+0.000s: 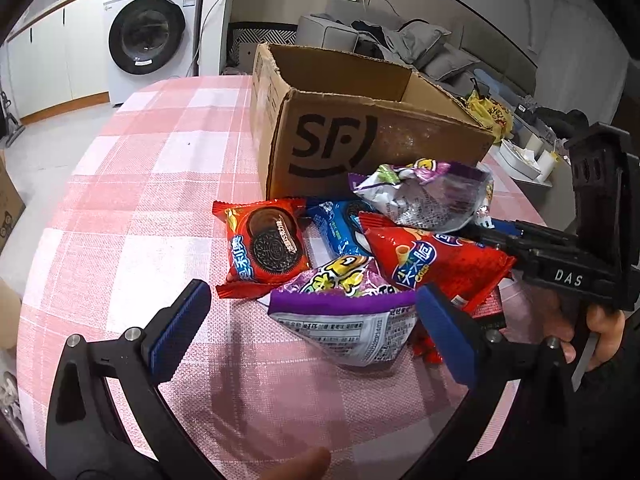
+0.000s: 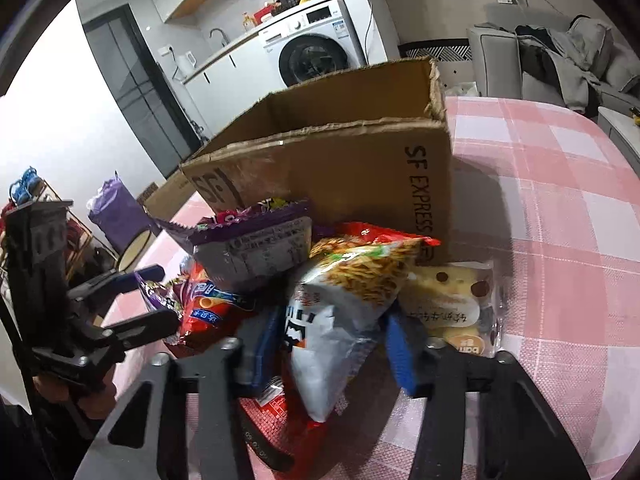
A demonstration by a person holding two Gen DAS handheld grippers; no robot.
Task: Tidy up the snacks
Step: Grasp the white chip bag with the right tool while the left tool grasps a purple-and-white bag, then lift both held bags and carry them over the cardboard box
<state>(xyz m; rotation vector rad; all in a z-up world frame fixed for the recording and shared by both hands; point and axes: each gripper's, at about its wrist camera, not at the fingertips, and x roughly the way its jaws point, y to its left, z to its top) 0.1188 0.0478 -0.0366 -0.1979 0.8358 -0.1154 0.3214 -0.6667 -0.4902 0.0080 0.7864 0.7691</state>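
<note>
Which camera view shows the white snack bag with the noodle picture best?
The right wrist view: the white snack bag with the noodle picture sits large in the centre, between the right gripper's blue fingers. In the left wrist view I cannot find this bag; other packets and the right gripper cover that area.

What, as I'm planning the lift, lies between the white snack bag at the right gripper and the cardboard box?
The cardboard box is open on top, but its near wall rises behind the pile. A purple packet and a red packet lie between the white snack bag and that wall; probably lift over them.
</note>
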